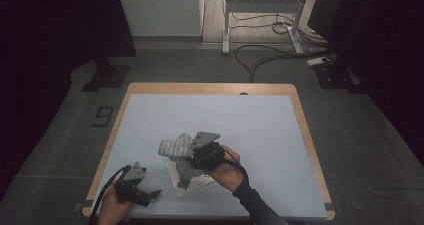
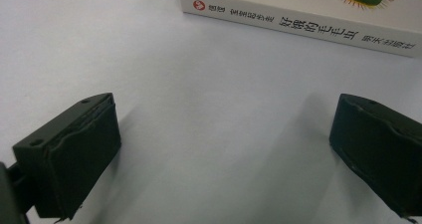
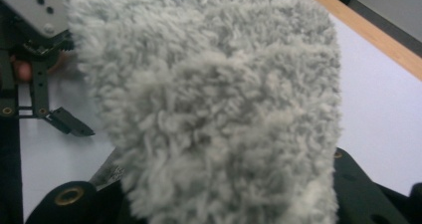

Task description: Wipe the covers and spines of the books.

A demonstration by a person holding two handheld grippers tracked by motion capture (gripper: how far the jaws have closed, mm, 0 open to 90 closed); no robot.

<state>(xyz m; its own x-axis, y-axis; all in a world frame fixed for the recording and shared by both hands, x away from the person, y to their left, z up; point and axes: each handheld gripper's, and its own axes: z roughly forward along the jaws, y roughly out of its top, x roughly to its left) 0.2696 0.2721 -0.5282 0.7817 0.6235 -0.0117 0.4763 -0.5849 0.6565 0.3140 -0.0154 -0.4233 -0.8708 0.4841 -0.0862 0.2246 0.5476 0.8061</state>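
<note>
Right tool (image 1: 186, 161) clamped on fluffy grey slipper (image 1: 175, 147)

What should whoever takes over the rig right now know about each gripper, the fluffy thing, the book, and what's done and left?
Right gripper: shut on the grey fluffy sock, held above the book.
Left gripper: open, holding nothing, low over the table at its near left edge, pointing at the book's spine.
Book: lies flat near the front edge, cover up.
Done: sock gripped and off the table.
Left: probably setting the sock down somewhere; the left gripper looks free to steady the book.
</note>
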